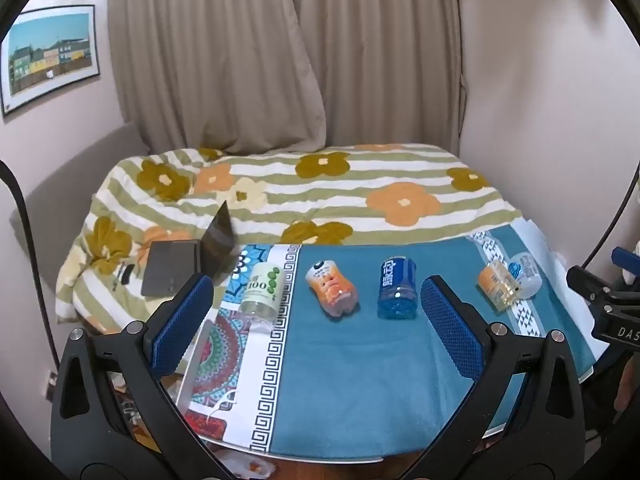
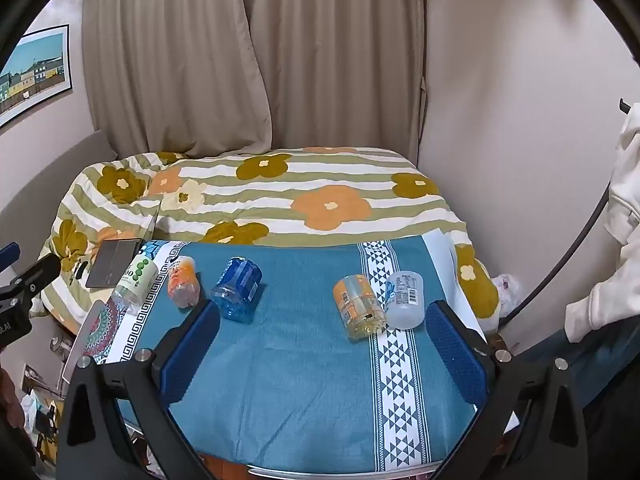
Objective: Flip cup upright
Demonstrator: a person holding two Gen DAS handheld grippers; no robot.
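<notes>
Cups (image 1: 331,288) lie (all toppled) beyond both tongs (image 1: 320,320).

I see five cups (image 1: 331,288) lying in a row across the tabletop (image 1: 360,380); behind it, the bed (image 1: 320,192); a laptop (image 1: 188,258) at left.

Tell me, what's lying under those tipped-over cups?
A blue tablecloth with patterned white bands lies under all five: green-label cup, orange cup, blue cup, yellow cup and white cup. The table beneath is almost entirely covered.
</notes>
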